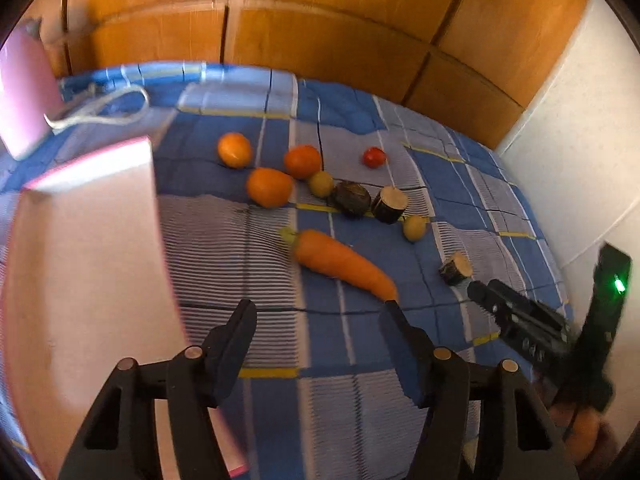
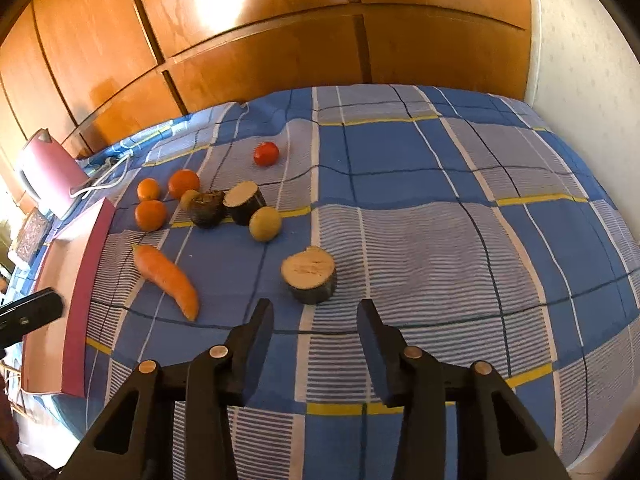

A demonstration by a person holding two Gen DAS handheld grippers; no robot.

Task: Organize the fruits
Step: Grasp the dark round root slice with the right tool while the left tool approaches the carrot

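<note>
On a blue checked cloth lie three oranges (image 1: 269,186) (image 2: 150,214), a carrot (image 1: 344,263) (image 2: 168,276), a red tomato (image 1: 374,157) (image 2: 266,153), two yellow-green fruits (image 1: 415,227) (image 2: 265,223) and three dark cut chunks, the nearest (image 2: 310,274) with its pale face up. My left gripper (image 1: 318,312) is open and empty, just short of the carrot's tip. My right gripper (image 2: 316,314) is open and empty, just short of the nearest chunk; it also shows in the left wrist view (image 1: 476,290).
A pink-edged open box (image 1: 92,264) (image 2: 68,280) stands at the left of the cloth. A pink kettle (image 1: 24,92) (image 2: 48,172) with a white cord sits at the far left. Wooden cupboard doors (image 2: 280,40) stand behind, a white wall (image 2: 580,40) at the right.
</note>
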